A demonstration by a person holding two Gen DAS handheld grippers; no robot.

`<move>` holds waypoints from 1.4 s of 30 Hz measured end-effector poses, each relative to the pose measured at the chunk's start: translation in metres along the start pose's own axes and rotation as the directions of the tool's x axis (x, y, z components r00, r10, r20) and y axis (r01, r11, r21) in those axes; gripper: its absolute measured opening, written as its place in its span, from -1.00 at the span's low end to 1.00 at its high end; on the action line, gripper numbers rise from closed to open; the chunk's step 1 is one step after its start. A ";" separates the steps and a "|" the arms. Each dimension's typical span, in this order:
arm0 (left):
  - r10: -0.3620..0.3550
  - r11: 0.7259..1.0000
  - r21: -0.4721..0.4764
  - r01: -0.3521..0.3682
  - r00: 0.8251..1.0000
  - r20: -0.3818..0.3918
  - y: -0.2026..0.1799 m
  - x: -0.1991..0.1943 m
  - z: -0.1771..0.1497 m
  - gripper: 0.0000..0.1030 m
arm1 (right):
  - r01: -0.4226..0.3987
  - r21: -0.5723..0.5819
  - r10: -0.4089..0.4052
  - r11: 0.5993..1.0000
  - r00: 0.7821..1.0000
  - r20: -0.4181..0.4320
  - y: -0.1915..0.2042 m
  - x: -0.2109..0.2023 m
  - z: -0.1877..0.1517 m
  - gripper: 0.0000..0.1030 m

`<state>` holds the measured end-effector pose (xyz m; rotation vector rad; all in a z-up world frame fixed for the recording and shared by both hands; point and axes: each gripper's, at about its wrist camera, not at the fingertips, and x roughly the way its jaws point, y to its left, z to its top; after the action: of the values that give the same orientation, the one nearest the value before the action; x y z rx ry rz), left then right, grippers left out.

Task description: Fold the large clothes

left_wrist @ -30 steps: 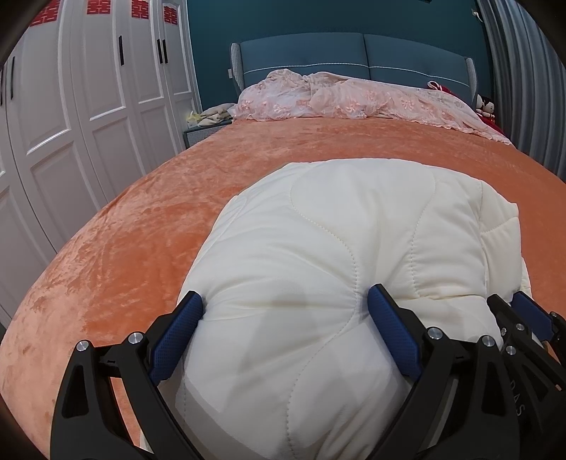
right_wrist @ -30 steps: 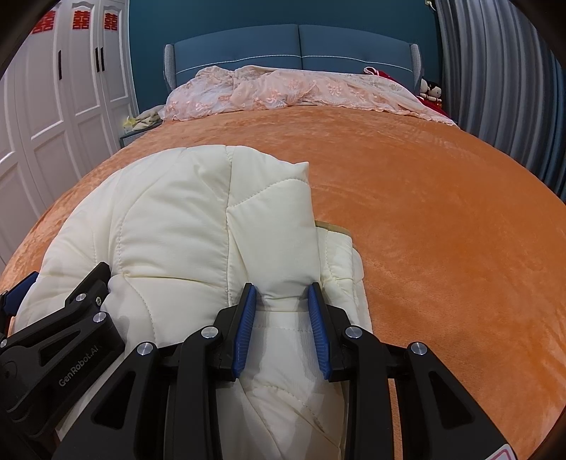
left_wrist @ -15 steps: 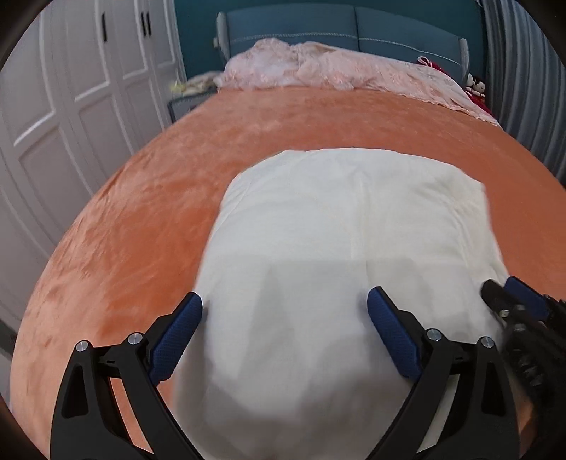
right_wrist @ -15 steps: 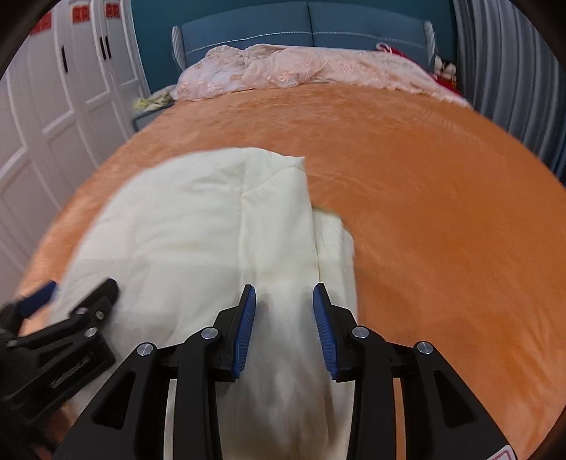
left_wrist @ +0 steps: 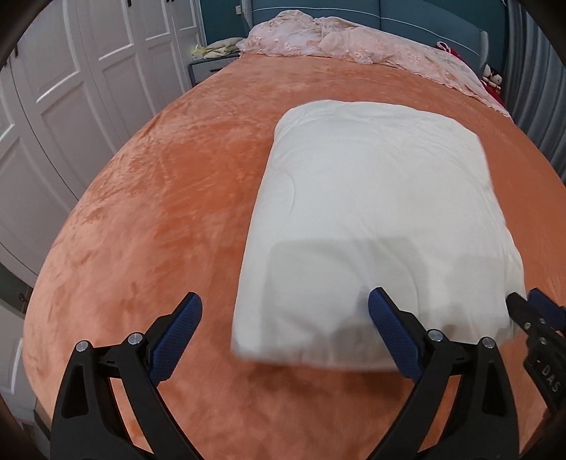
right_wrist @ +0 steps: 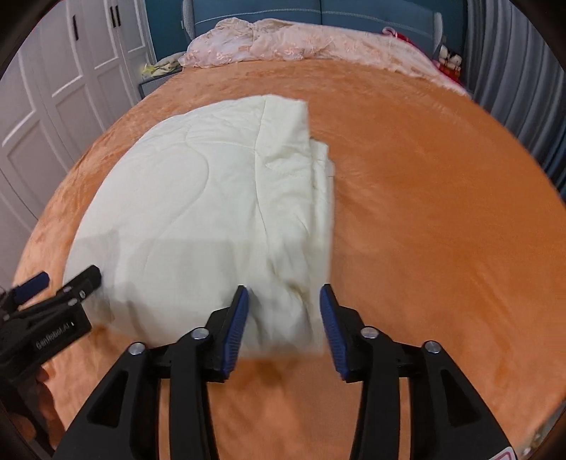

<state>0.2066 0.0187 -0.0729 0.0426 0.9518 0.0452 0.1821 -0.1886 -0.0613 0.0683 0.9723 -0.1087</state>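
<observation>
a cream quilted garment (left_wrist: 375,219) lies folded into a thick rectangular bundle on the orange bedspread (left_wrist: 169,198), towards the near end of the bed and well apart from the pink lacy blanket (left_wrist: 353,46) heaped by the blue headboard (right_wrist: 318,10). the left gripper (left_wrist: 283,329) hangs above the bundle's near left corner with its jaws spread wide and pinching nothing; one blue pad sits over bare bedspread, the other over the cloth, and whether that pad touches the fabric is hard to tell. the right gripper (right_wrist: 284,318) has its jaws opening over the near right corner, with the cloth's edge between the pads but not pressed by them. the near edge of the bundle is smeared by blur in both views, so its layers there cannot be made out; on the right side, lower folds poke out from under the top layer. each gripper shows only as a cut-off black corner in the other's view. white wardrobe doors (left_wrist: 88,70) stand on the left and grey curtains (right_wrist: 523,70) on the right, both bent by the lens
</observation>
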 end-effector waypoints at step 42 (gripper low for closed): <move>0.042 0.998 0.048 -0.046 0.995 0.091 -0.008 -0.134 -0.140 0.82 | 0.057 -0.013 -0.055 0.998 0.989 0.140 0.006 -0.134 -0.147 0.50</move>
<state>0.0154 0.0049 -0.0454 0.1113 0.8621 0.0595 -0.0127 -0.1584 -0.0335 0.0171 0.8349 -0.1550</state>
